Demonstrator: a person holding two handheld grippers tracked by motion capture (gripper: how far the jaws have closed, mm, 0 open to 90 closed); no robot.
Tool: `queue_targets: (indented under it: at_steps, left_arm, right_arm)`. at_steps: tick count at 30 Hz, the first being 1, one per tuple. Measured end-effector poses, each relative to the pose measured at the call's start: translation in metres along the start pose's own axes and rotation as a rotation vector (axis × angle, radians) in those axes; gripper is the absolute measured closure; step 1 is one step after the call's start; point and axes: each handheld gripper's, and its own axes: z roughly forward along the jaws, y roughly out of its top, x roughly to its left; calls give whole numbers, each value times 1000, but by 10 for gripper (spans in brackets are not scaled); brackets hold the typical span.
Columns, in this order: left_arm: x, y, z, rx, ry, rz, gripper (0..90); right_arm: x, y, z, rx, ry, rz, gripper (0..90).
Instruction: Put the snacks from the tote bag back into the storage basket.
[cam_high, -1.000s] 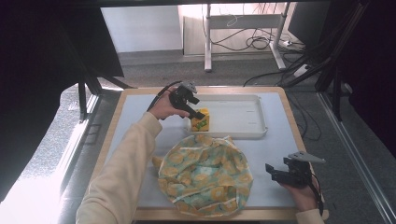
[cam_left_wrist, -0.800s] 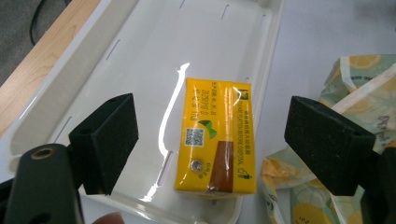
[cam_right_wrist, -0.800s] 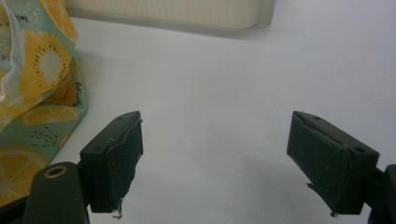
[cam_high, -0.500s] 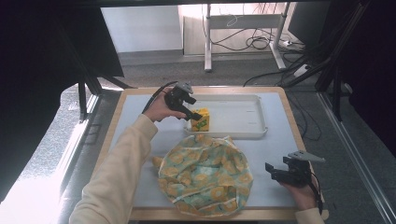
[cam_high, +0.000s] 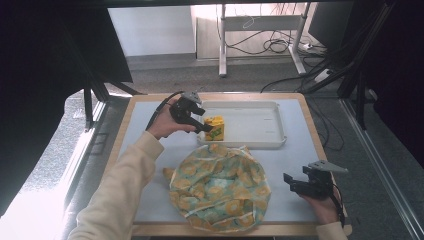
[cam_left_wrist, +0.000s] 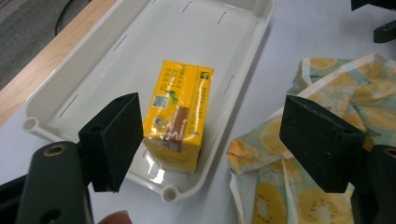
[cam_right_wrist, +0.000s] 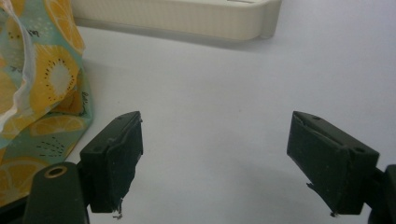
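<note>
A yellow juice carton (cam_high: 215, 128) (cam_left_wrist: 180, 121) stands upright at the near left corner of the white tray (cam_high: 260, 125) (cam_left_wrist: 196, 37). My left gripper (cam_high: 204, 128) (cam_left_wrist: 217, 135) hovers just left of the carton, open. Its jaws have just been closing a little, and nothing is pressed between the pads. The carton stands just past them. A crumpled fruit-print cloth bag (cam_high: 220, 187) (cam_left_wrist: 261, 158) (cam_right_wrist: 42, 70) lies on the mat in front of the tray. My right gripper (cam_high: 290, 181) (cam_right_wrist: 215, 158) rests open at the table's near right, with bare mat between its pads.
The grey mat (cam_high: 145, 130) covers a wooden-edged table (cam_high: 120, 135). The tray's near wall (cam_right_wrist: 187, 18) runs across the top of the right gripper view. Desk legs and cables (cam_high: 270, 45) lie on the floor beyond the table.
My left gripper has drawn back to the left and slightly up, away from the carton, which stays standing in the tray. The right gripper has not moved.
</note>
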Motion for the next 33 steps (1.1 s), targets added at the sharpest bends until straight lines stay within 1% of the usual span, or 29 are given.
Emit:
queue_targets:
  at_steps: [3,6,9,12,15,17,21,22,24,26,28,30,33]
  left_arm:
    - [-8,-5,-7,-16,0,1,219]
    - [-16,-12,-13,-10,10,5,227]
    - [-25,-19,-19,-15,17,5,232]
    - [-35,-26,-25,-29,33,-7,236]
    - [-45,-35,-31,-44,50,-27,239]
    - [-51,-41,-33,-36,75,-57,245]
    - [-60,-54,-36,-29,110,-87,246]
    - [-62,-57,-36,-38,112,-101,247]
    - [-66,-65,-38,-50,121,-116,249]
    - [-71,-74,-39,-60,128,-128,250]
    - [-76,-81,-40,-52,127,-120,249]
    - [-80,-88,-41,-51,133,-121,249]
    - [-85,-99,-46,-67,144,-140,249]
  right_arm:
    - [2,1,-1,-1,0,-4,186]
    - [3,2,-2,-8,-4,-11,186]
    - [4,3,-5,-14,-6,-11,186]
    - [4,3,-7,-18,-10,-13,186]
    - [5,4,-7,-18,-8,-14,186]
    - [5,4,-6,-18,-8,-17,186]
    - [6,5,-4,-16,-3,-19,186]
    - [6,5,-4,-14,-2,-22,186]
    - [7,6,-2,-14,3,-24,186]
    - [7,6,-1,-12,5,-26,186]
    - [7,7,0,-13,5,-27,186]
    - [7,7,0,-14,8,-24,186]
    - [7,7,2,-10,11,-28,186]
